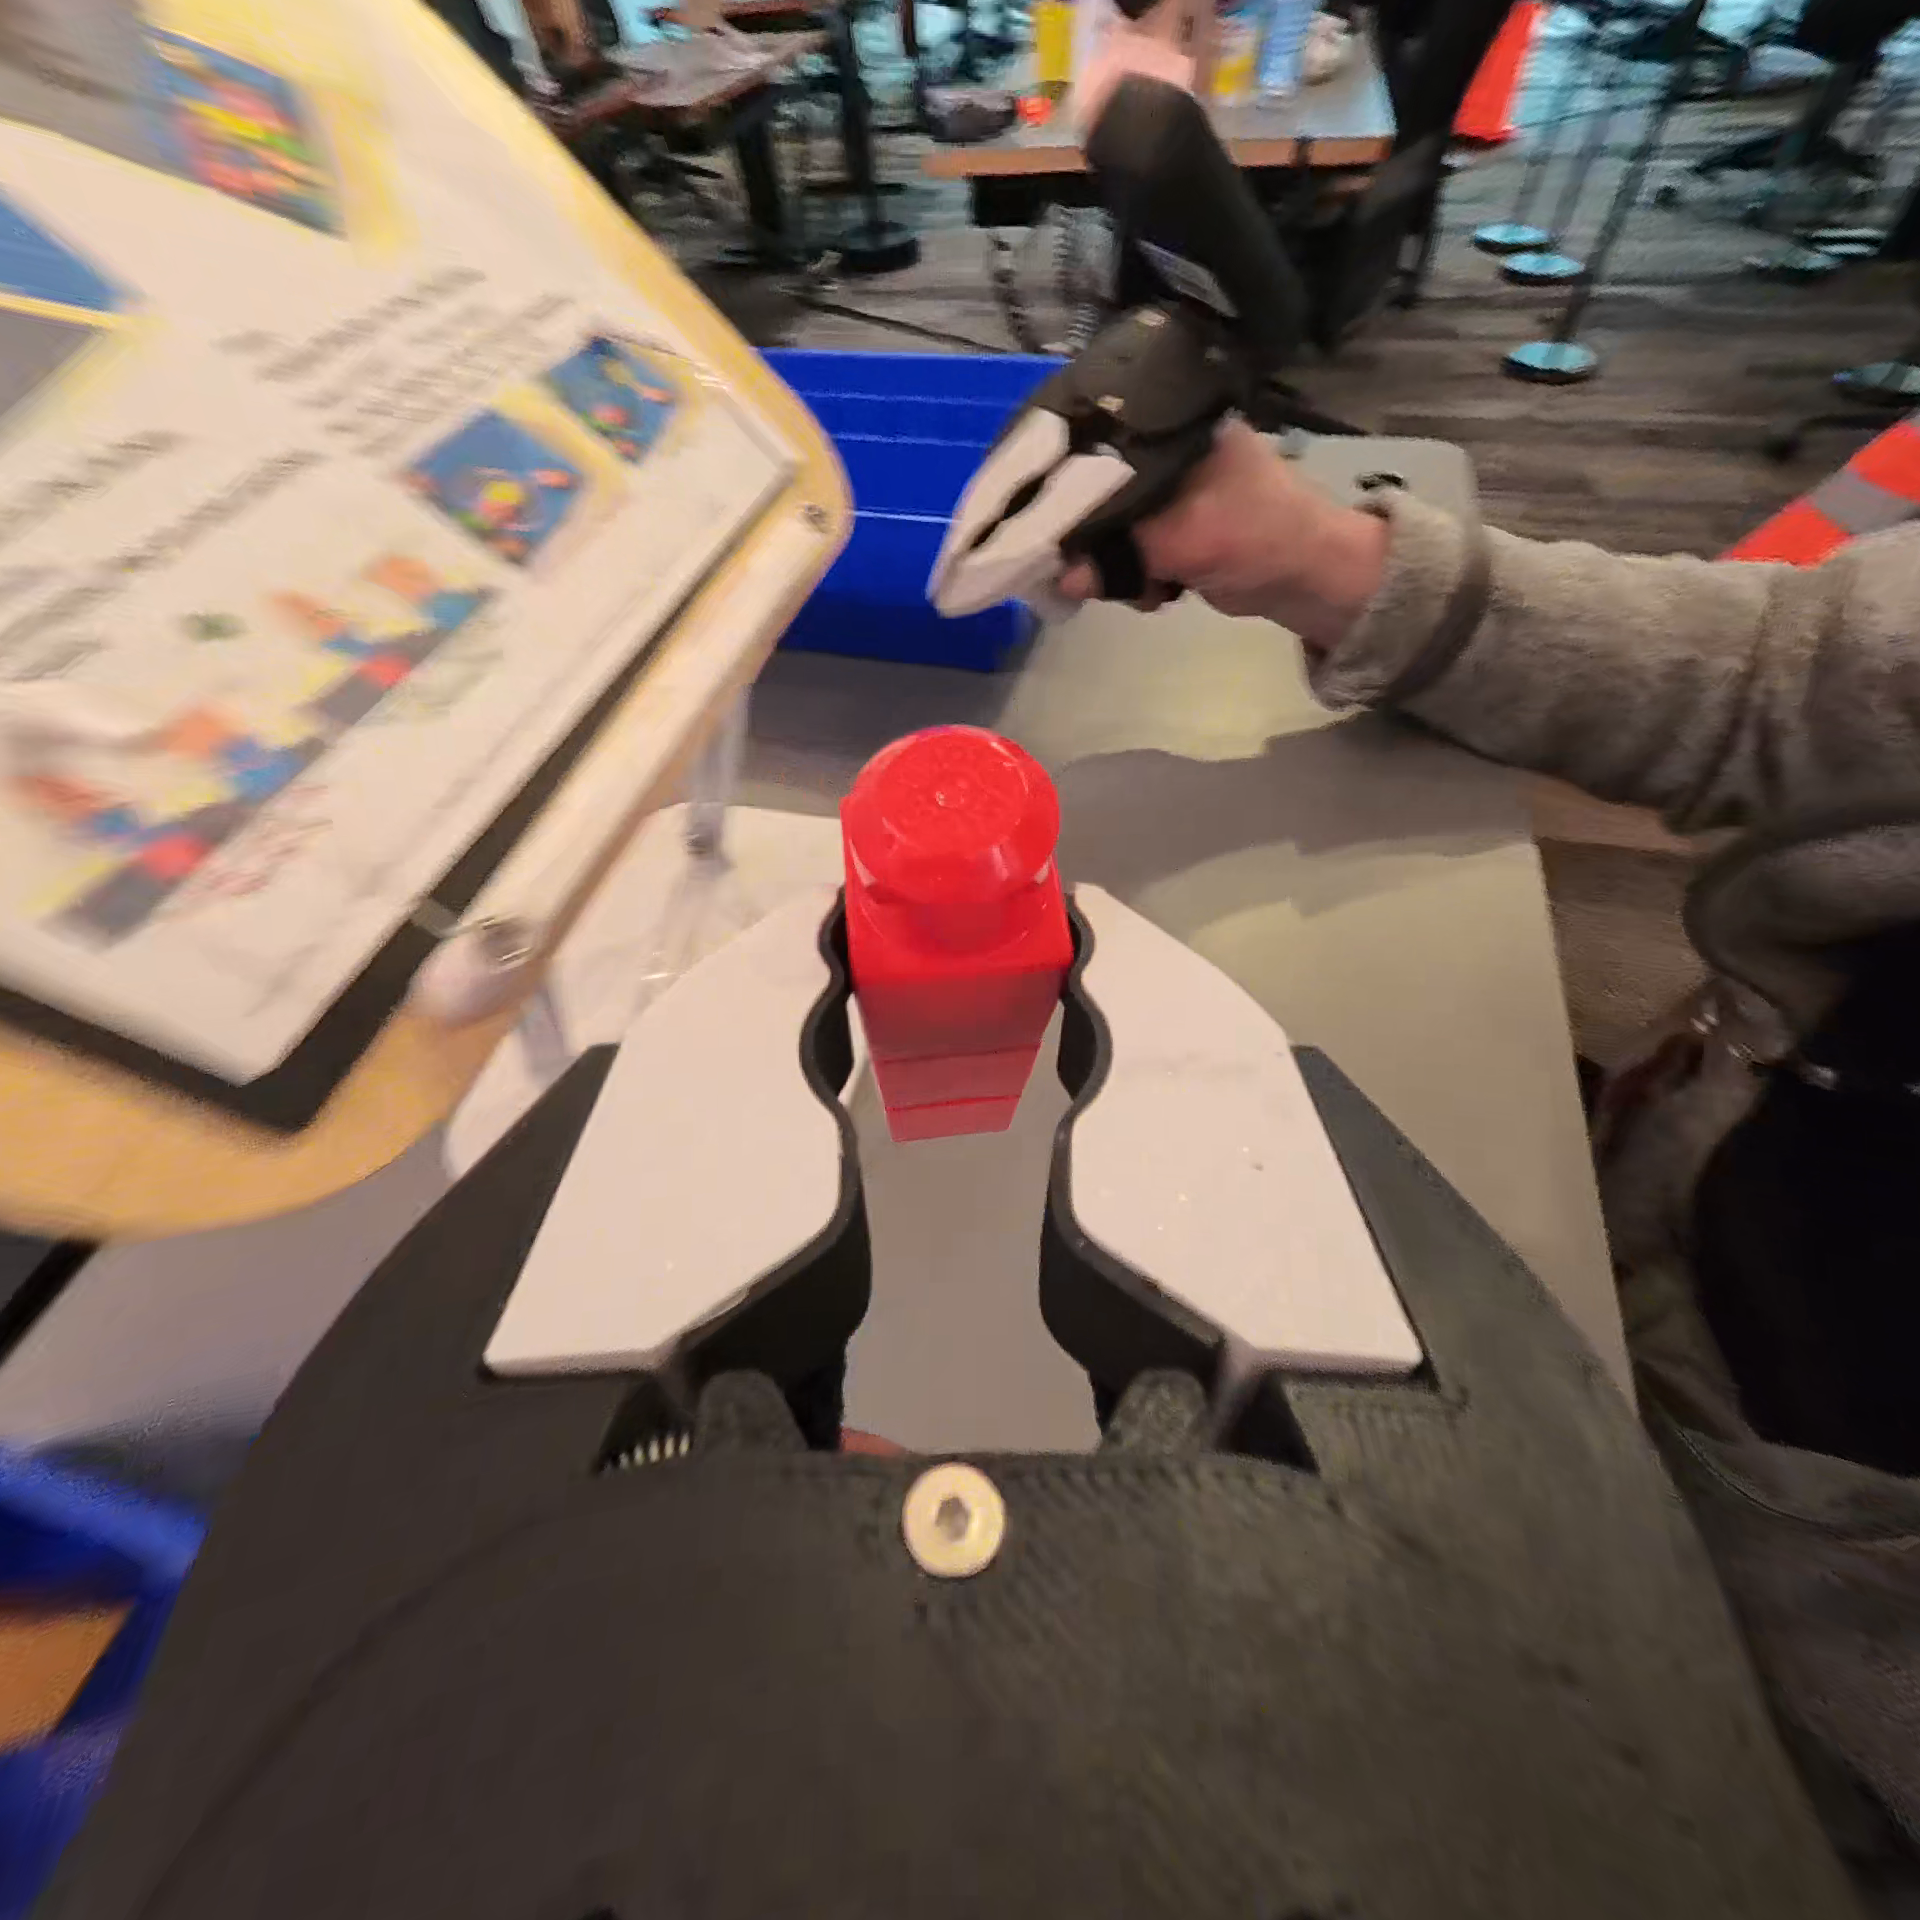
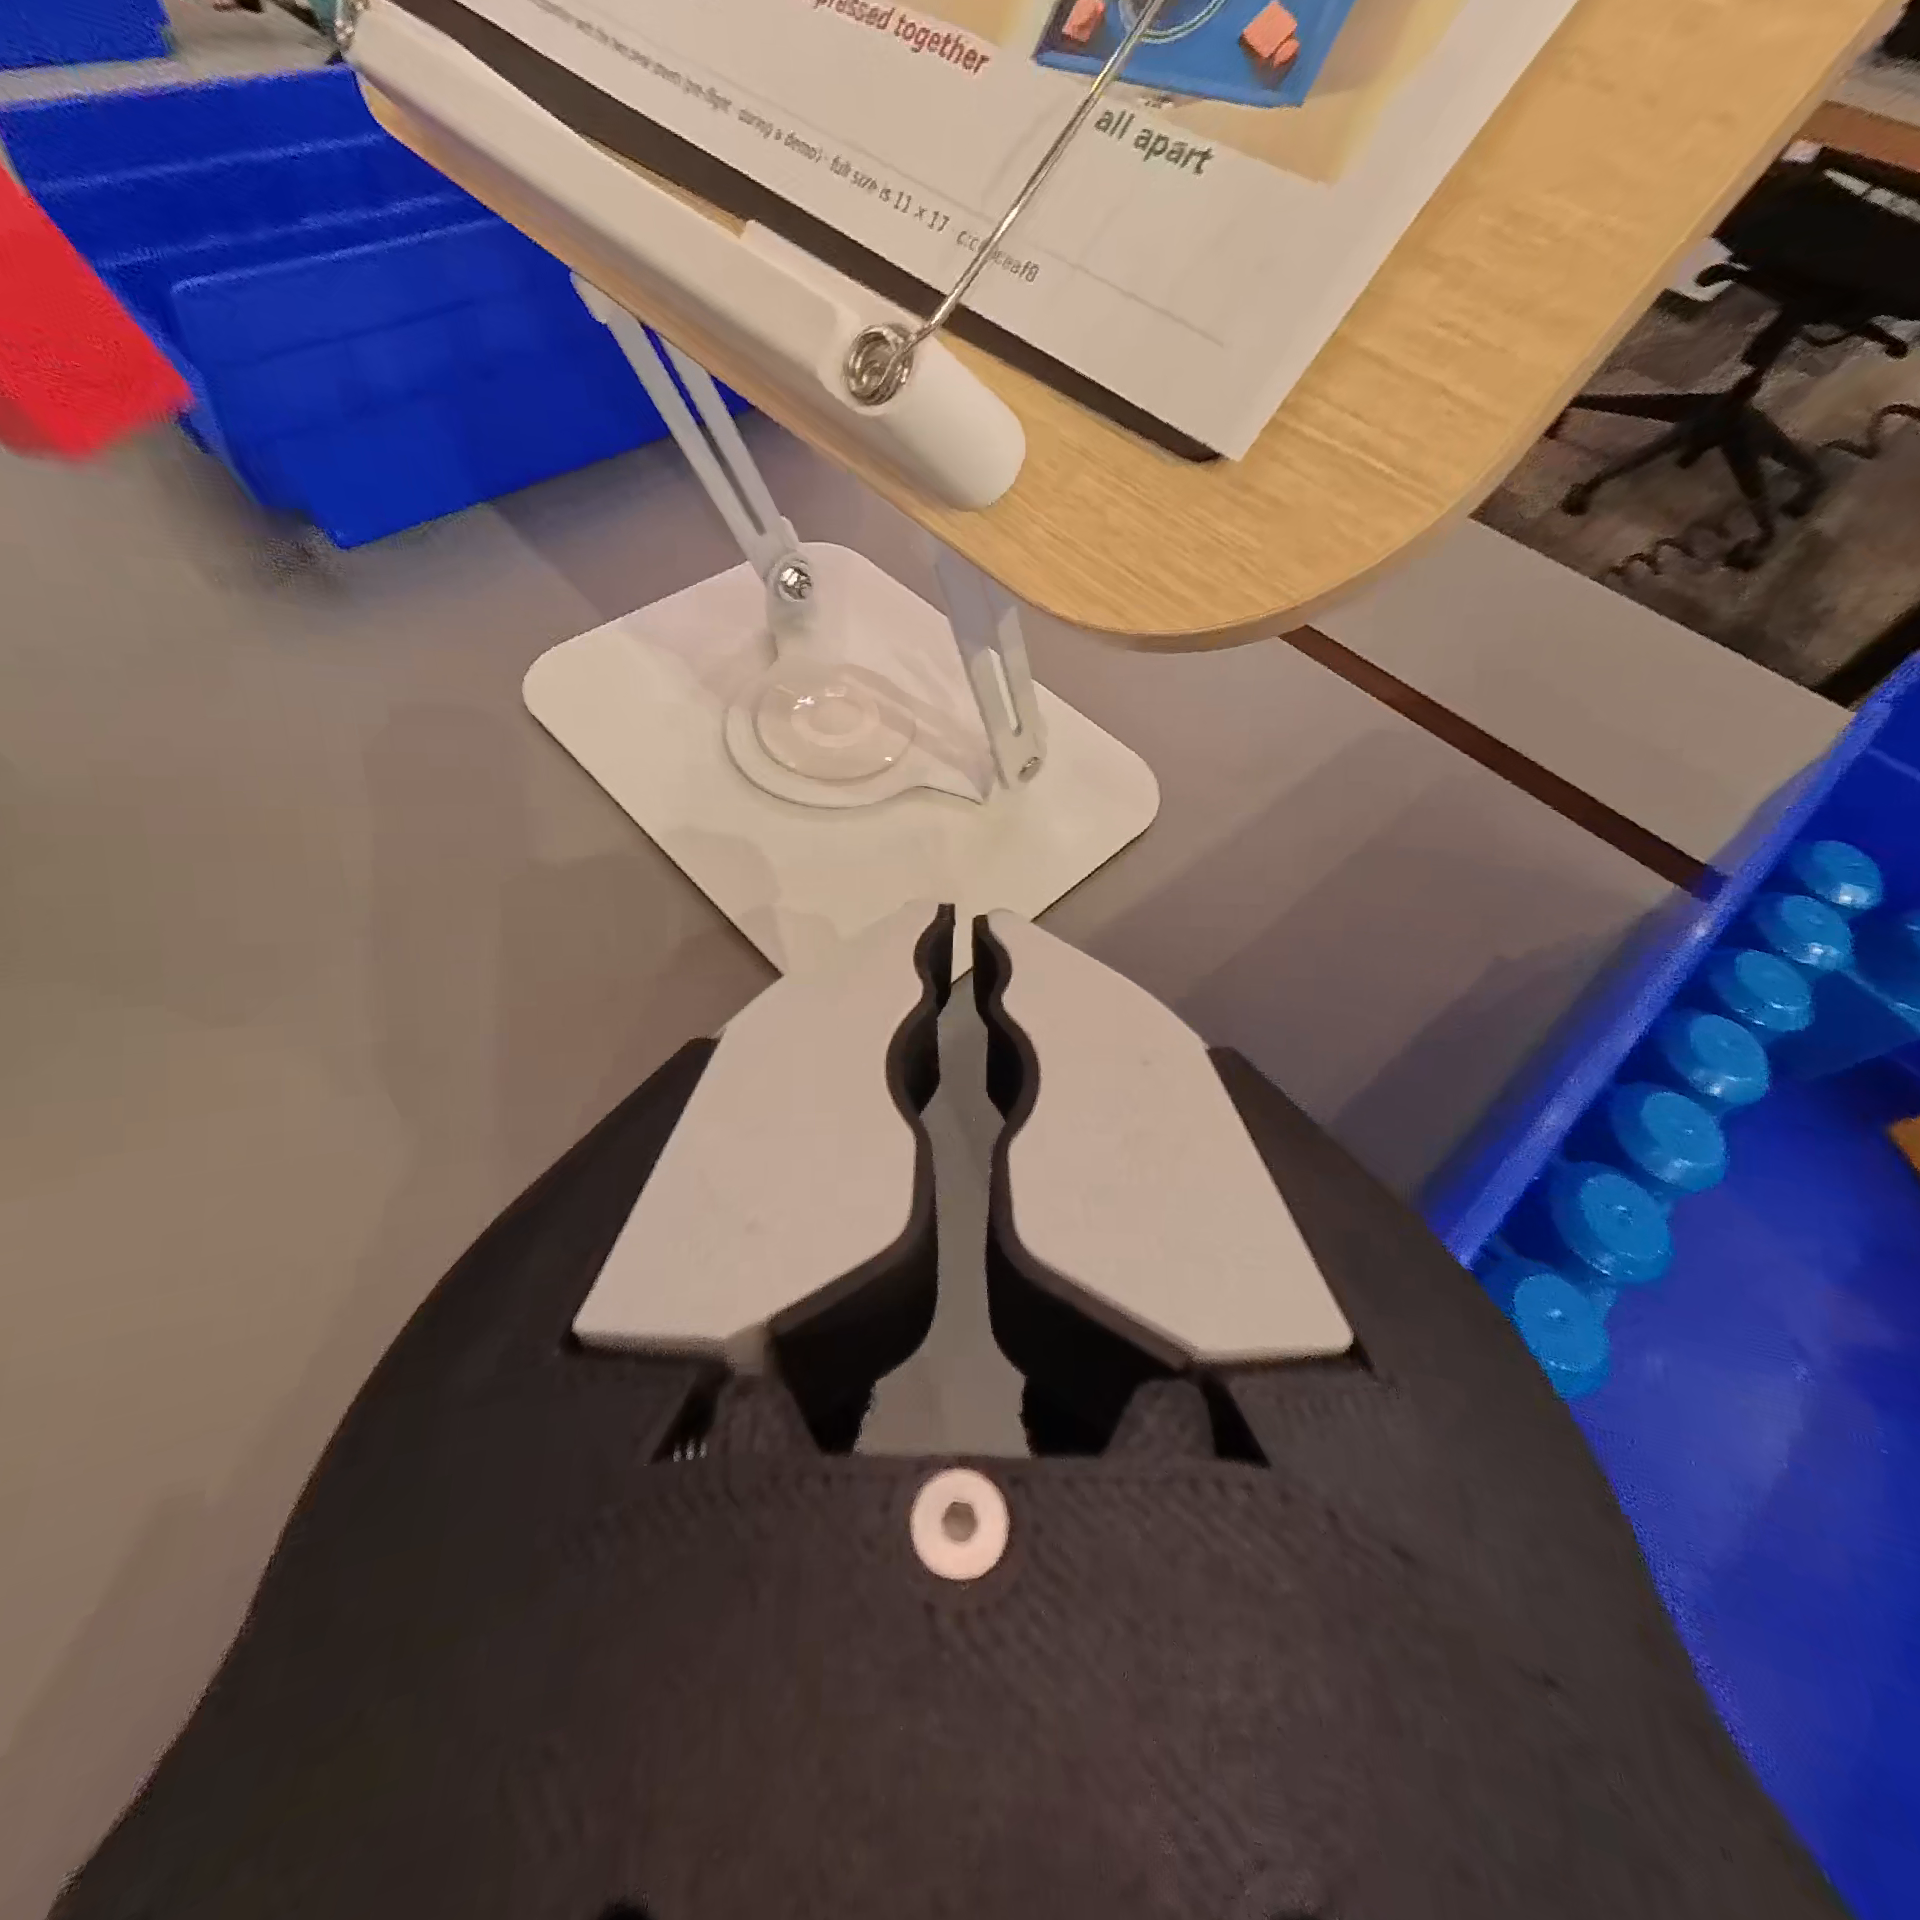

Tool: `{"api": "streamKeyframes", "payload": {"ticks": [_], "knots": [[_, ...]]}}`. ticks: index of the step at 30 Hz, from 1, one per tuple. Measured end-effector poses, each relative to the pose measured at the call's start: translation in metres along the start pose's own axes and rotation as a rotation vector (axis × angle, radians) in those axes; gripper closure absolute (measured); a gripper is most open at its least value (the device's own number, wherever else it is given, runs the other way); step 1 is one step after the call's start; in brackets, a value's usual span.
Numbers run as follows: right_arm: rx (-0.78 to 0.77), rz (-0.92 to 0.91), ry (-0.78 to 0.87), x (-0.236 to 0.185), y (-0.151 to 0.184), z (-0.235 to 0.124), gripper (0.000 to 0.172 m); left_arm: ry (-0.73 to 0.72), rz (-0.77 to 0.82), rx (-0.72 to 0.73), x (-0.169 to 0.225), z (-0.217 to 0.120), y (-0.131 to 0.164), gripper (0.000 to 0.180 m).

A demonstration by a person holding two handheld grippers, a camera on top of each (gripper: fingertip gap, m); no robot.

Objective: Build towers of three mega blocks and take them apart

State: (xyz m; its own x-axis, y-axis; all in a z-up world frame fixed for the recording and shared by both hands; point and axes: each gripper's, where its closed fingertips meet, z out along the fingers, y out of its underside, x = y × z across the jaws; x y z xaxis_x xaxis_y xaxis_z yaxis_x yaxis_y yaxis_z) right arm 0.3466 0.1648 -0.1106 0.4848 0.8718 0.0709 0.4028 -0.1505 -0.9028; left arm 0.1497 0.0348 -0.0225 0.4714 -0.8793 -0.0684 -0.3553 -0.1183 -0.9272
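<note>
A red tower [image 1: 951, 935] of stacked mega blocks stands upright between the fingers of the left claw [image 1: 954, 935], whose black pads press against both sides of its top block, the round stud rising just above the tips; the lower blocks hang over the grey surface [image 1: 1351, 987]. Farther off, the right claw [image 2: 958, 920] is held in a hand [image 1: 1257, 540] with a grey sleeve, its pale fingers drawn almost together with only a thin slit between the tips and nothing between them. It hovers over the white base plate [image 2: 831, 831] of a tilted wooden stand [image 2: 1403, 468] that carries a printed instruction sheet [image 2: 1039, 125] under a wire clip. A blue bin [image 1: 904, 499] sits on the surface behind the stand; in the right wrist view a second blue bin [image 2: 1714, 1299] at the surface's right edge holds a row of light blue blocks [image 2: 1683, 1091], studs facing the camera. Blurred red [image 2: 62, 343] shows at that view's left edge
</note>
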Motion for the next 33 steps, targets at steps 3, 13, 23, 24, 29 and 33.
{"api": "streamKeyframes", "payload": {"ticks": [3,13,23,24,29,33], "knots": [[0.023,-0.015,-0.075,-0.010,-0.001,0.002,0.168,0.088,0.034,-0.055,0.020,0.043,0.015,0.145],[0.036,-0.083,-0.230,-0.044,-0.002,0.009,0.168,0.246,0.080,-0.128,0.040,0.118,0.052,0.145],[0.043,-0.083,-0.251,-0.047,-0.002,0.009,0.168,0.314,0.091,-0.151,0.050,0.138,0.068,0.144],[0.041,-0.084,-0.253,-0.048,-0.002,0.009,0.168,0.313,0.090,-0.146,0.049,0.138,0.068,0.144],[0.040,-0.088,-0.255,-0.049,-0.002,0.010,0.168,0.335,0.071,-0.130,0.050,0.138,0.068,0.144],[0.043,-0.087,-0.255,-0.049,-0.003,0.010,0.168,0.353,0.061,-0.127,0.051,0.139,0.068,0.144]]}}
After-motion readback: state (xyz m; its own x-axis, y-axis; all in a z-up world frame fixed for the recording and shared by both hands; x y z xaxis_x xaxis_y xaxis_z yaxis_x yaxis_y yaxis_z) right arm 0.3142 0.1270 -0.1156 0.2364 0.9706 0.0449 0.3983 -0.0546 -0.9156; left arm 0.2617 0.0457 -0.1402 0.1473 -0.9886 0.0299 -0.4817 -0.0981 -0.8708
